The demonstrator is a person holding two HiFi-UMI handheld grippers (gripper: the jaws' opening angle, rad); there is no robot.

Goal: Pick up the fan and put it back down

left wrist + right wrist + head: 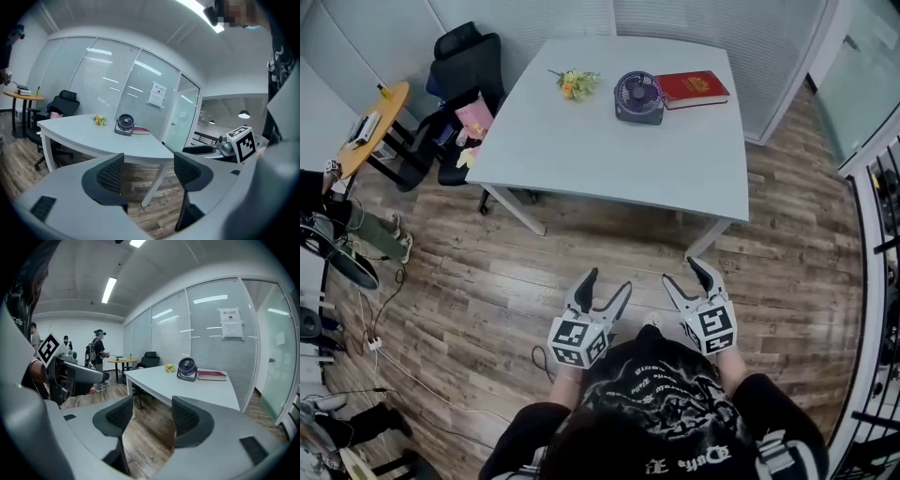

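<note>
Wooden floor (581, 262) surrounds table (609, 155) holding fan (638, 97); left gripper (608, 279), right gripper (681, 271): fingers (110, 176) apart, empty.

The counter (609, 159) has a smooth, matt, pale top. The floor (469, 281) is wood-grain planking with a low sheen. The fan (638, 97) looks like purple plastic, and the book (694, 89) has a red cover. The left gripper (607, 281) and right gripper (684, 272) are matt grey plastic with black, finely textured pads (110, 173).

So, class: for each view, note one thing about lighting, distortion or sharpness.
Head view: even light, no glare on the white table. Left gripper view: strong fisheye bending, dark corners. Right gripper view: same bending, bright ceiling lamp, fan sharp.
</note>
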